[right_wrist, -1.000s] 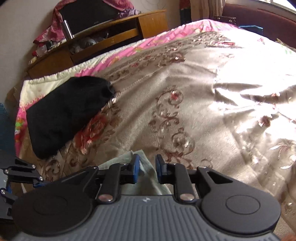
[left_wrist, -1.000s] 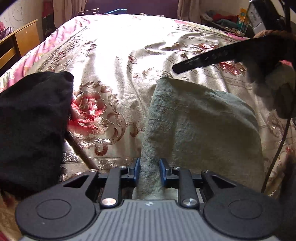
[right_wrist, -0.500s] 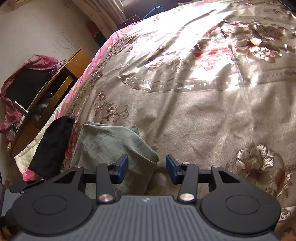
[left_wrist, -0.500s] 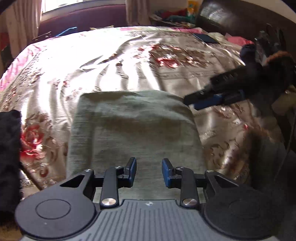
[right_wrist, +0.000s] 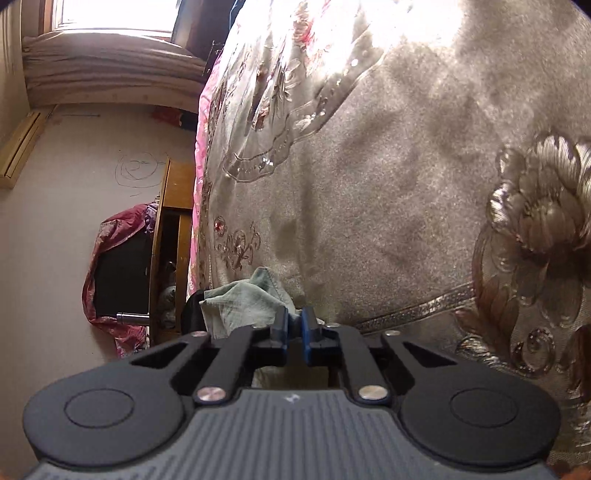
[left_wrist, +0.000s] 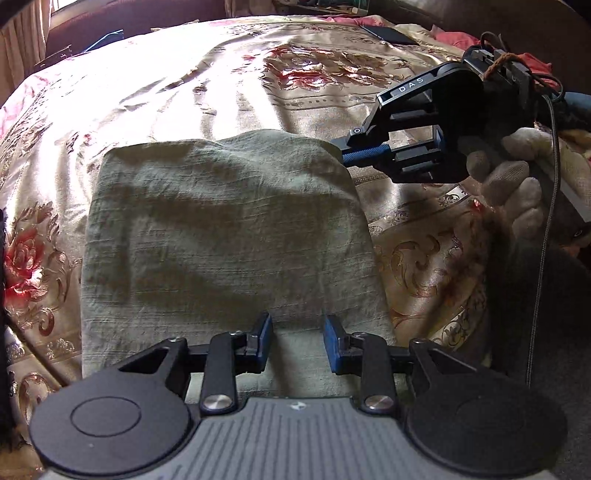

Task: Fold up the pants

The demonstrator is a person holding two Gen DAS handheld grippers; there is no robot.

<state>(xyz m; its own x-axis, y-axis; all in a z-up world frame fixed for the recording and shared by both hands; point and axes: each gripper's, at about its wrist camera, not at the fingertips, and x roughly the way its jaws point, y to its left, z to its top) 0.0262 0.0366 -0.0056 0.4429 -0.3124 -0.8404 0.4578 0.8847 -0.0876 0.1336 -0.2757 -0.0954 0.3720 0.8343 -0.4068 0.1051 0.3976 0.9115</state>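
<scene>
Grey-green pants (left_wrist: 229, 229) lie folded into a rectangle on the flowered bedspread (left_wrist: 221, 85). My left gripper (left_wrist: 297, 336) hovers over their near edge, its jaws apart, with cloth lying flat below and nothing pinched. My right gripper (left_wrist: 341, 149), held in a gloved hand (left_wrist: 517, 184), lies rolled on its side at the pants' far right corner. Its jaws are closing, with that corner's cloth between them. In the right wrist view the right gripper (right_wrist: 293, 319) shows its pads nearly together on the bunched pants (right_wrist: 251, 299).
A black garment (left_wrist: 2, 295) lies at the left edge of the bed, also seen as a black garment (right_wrist: 192, 310) behind the pants. A dark flat object (left_wrist: 388, 35) rests at the far side. A wooden cabinet (right_wrist: 173, 240) stands beside the bed. A cable (left_wrist: 543, 258) hangs at right.
My left gripper let go of the pants' near edge, widened and swung right to their middle. My right gripper rolled onto its side, dropped to the far right corner, opened wide and then closed on it.
</scene>
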